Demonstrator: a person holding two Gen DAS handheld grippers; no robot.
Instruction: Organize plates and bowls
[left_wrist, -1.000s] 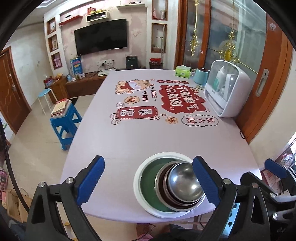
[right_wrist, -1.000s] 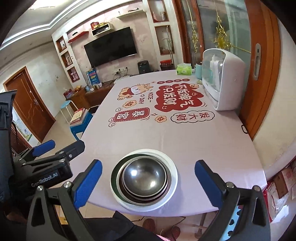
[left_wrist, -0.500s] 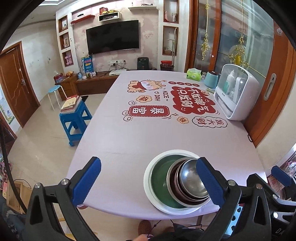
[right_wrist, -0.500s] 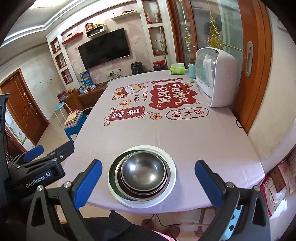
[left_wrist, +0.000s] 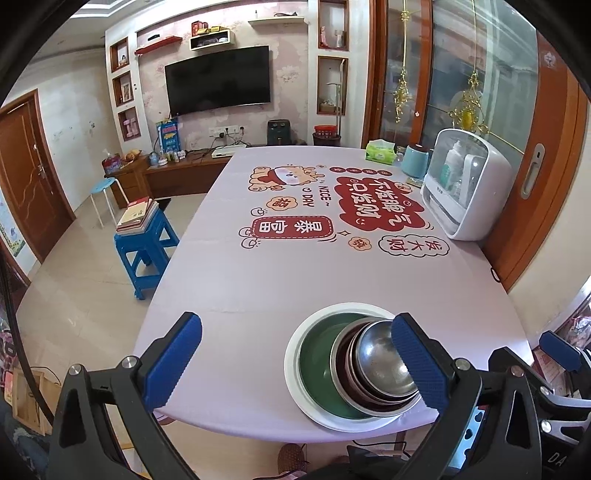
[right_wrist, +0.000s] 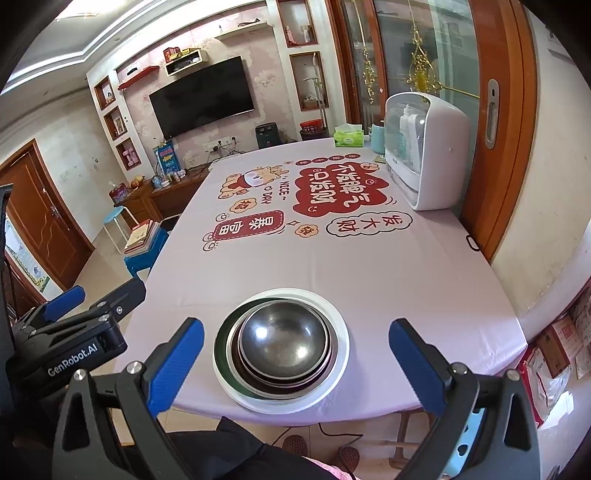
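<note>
Left gripper (left_wrist: 295, 363): jaws fully apart, empty, hovering short of the stack. Right gripper (right_wrist: 295, 363): jaws wide apart, empty, framing the stack without contact.

Risk: the stack sits near the table (right_wrist: 369, 266) edge closest to the person; a careless nudge could push it off.

Contents: white plate (right_wrist: 338, 326) carries a green plate (right_wrist: 221, 339), then nested steel bowls (right_wrist: 284, 338), smallest uppermost.

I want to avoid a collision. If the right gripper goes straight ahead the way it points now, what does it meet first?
Most likely the steel bowl on top of the nested stack in the white plate. It lies between the right gripper and its open fingers, near the table edge; depth is uncertain.
</note>
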